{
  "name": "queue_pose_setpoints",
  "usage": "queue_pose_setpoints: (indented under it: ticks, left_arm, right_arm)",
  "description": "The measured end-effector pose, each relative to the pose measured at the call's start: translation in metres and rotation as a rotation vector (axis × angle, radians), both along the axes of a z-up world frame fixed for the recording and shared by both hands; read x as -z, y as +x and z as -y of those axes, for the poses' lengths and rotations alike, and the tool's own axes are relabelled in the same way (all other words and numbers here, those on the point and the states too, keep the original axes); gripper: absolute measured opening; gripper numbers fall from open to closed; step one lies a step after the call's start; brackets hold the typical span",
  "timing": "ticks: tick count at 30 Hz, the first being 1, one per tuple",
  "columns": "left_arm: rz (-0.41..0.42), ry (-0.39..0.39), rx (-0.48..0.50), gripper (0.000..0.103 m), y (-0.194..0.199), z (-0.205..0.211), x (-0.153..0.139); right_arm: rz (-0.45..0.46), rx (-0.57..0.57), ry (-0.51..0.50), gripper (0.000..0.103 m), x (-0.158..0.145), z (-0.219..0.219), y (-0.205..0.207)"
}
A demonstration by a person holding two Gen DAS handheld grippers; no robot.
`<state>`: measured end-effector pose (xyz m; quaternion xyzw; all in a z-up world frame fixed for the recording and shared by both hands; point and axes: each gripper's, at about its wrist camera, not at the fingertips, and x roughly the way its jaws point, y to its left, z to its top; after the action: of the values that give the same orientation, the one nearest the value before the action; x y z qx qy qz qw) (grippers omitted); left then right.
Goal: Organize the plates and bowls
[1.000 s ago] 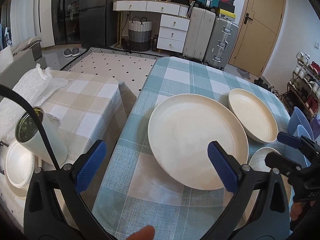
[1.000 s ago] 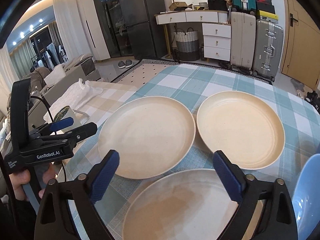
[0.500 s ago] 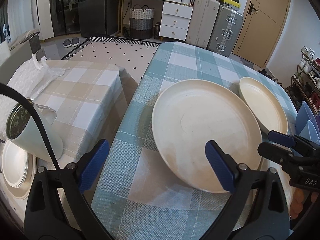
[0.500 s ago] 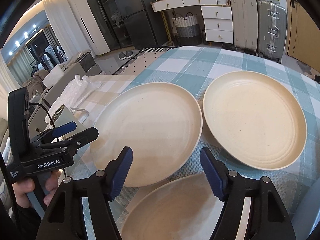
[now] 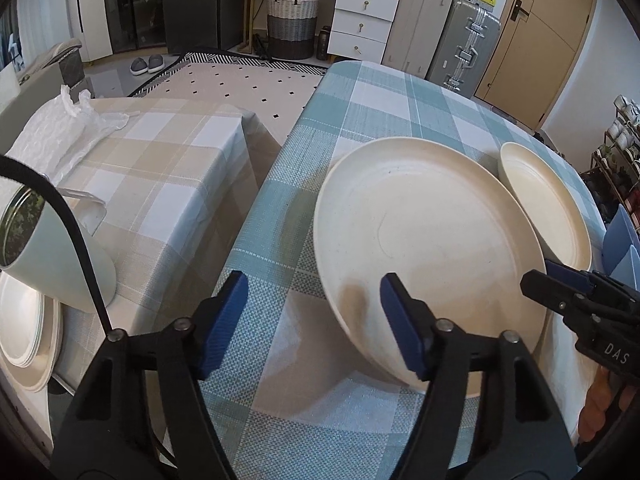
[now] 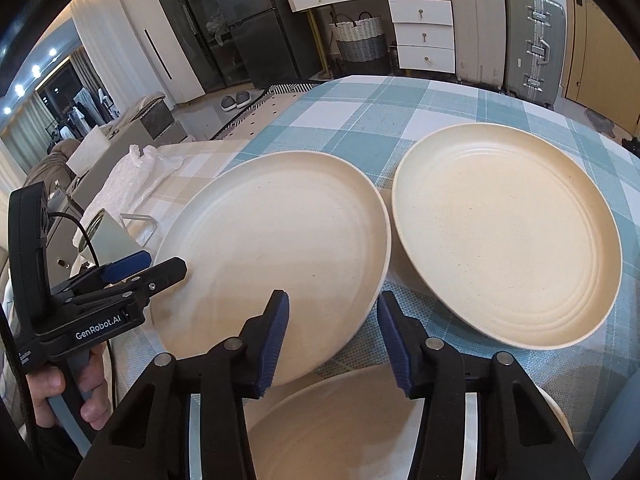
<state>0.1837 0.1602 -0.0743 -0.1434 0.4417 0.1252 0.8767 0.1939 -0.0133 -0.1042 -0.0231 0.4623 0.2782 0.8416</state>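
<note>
Three cream plates lie on the teal-checked table (image 5: 360,120). The big left plate (image 5: 424,240) (image 6: 280,248) has a ridged plate (image 5: 544,208) (image 6: 508,232) to its right and a third plate (image 6: 360,420) nearest me. My left gripper (image 5: 312,320) (image 6: 160,272) straddles the big plate's left rim; its jaws are closing, one pad over the plate, one over the cloth. My right gripper (image 6: 334,336) (image 5: 560,292) straddles the same plate's near right rim, also closing. Neither gripper's pads press on the plate.
A lower beige-checked table (image 5: 160,184) stands to the left with a tipped white cup (image 5: 52,256), a stack of white plates (image 5: 24,332) and crumpled plastic (image 5: 60,132). Blue bowls (image 5: 624,240) sit at the right edge. Suitcases (image 6: 532,32) and drawers (image 6: 424,32) stand behind.
Both grippers have come down and closer to the big left plate. Their jaws have narrowed from wide open, so each now has the plate's rim between its fingers.
</note>
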Motion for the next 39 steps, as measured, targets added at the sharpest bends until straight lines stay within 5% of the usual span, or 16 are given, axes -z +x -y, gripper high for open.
queue_pose_setpoints:
  ticks: [5,12,39]
  left_arm:
    - [-0.013,0.01,0.029,0.035,0.003,0.004,0.005]
    - [-0.01,0.053,0.06,0.02,0.003,0.016,0.002]
    - [0.058,0.117,0.053,0.019,-0.029,0.024,-0.037]
  right_arm:
    - [0.013,0.005,-0.031,0.04,0.002,-0.001,0.0]
    - [0.041,0.006,-0.069,0.029,0.003,-0.004,0.0]
    - [0.143,-0.019,-0.096,0.024,-0.016,-0.008,-0.025]
